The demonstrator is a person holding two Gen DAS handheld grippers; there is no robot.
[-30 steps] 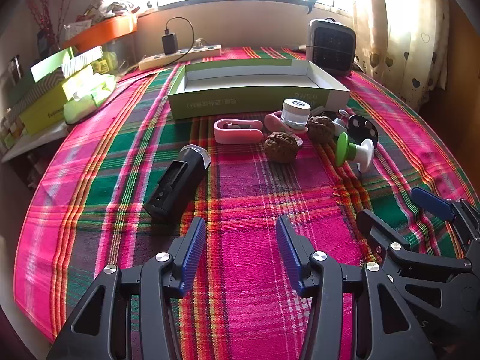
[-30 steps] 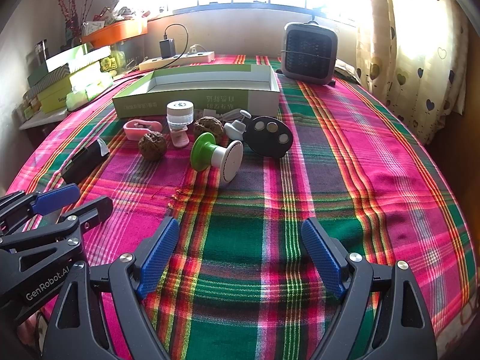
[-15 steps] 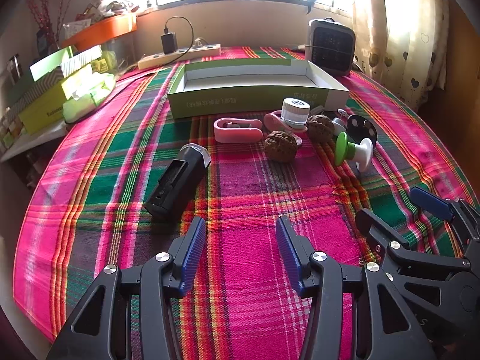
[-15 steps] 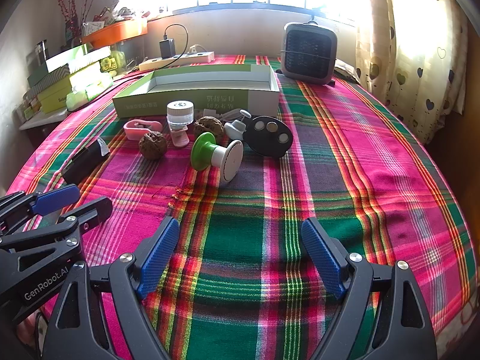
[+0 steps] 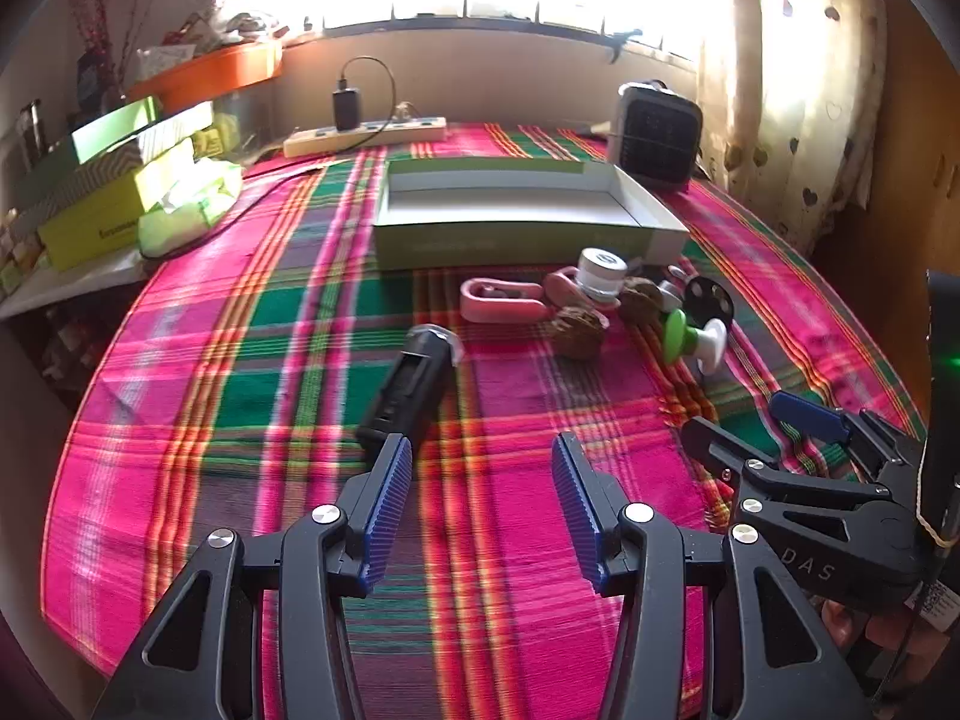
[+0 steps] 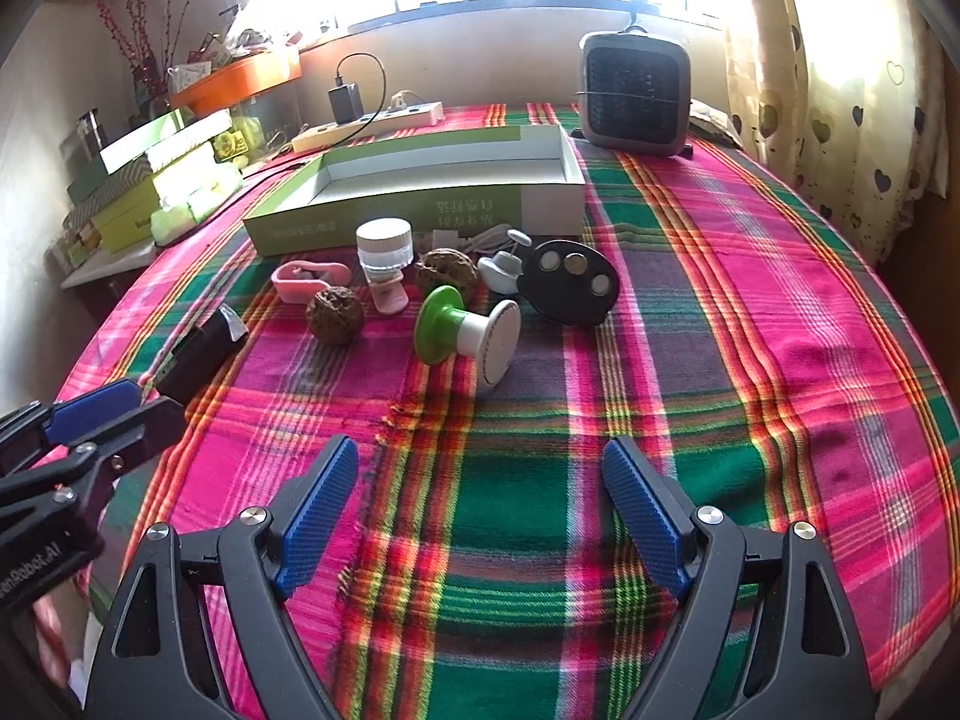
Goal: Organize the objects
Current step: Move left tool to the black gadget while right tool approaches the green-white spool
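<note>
An open green box [image 5: 516,222] [image 6: 432,192] lies on the plaid cloth. In front of it lie a pink clip [image 5: 501,300] [image 6: 309,279], a small white jar [image 5: 600,273] [image 6: 384,246], two walnuts [image 5: 579,330] [image 6: 335,317], a green-and-white spool [image 5: 696,339] [image 6: 468,330], a black oval disc [image 6: 570,288] and a black cylinder [image 5: 411,387] [image 6: 201,354]. My left gripper [image 5: 483,510] is open and empty, just short of the black cylinder. My right gripper [image 6: 483,516] is open and empty, in front of the spool.
A grey fan heater [image 6: 636,96] stands behind the box at the right. A power strip [image 5: 366,135] lies along the back edge. Green boxes [image 5: 114,192] are stacked on a shelf at the left. A curtain [image 6: 840,90] hangs at the right.
The left gripper has moved forward and turned a little left, closer to the black cylinder. The right gripper has barely moved. Both stay open.
</note>
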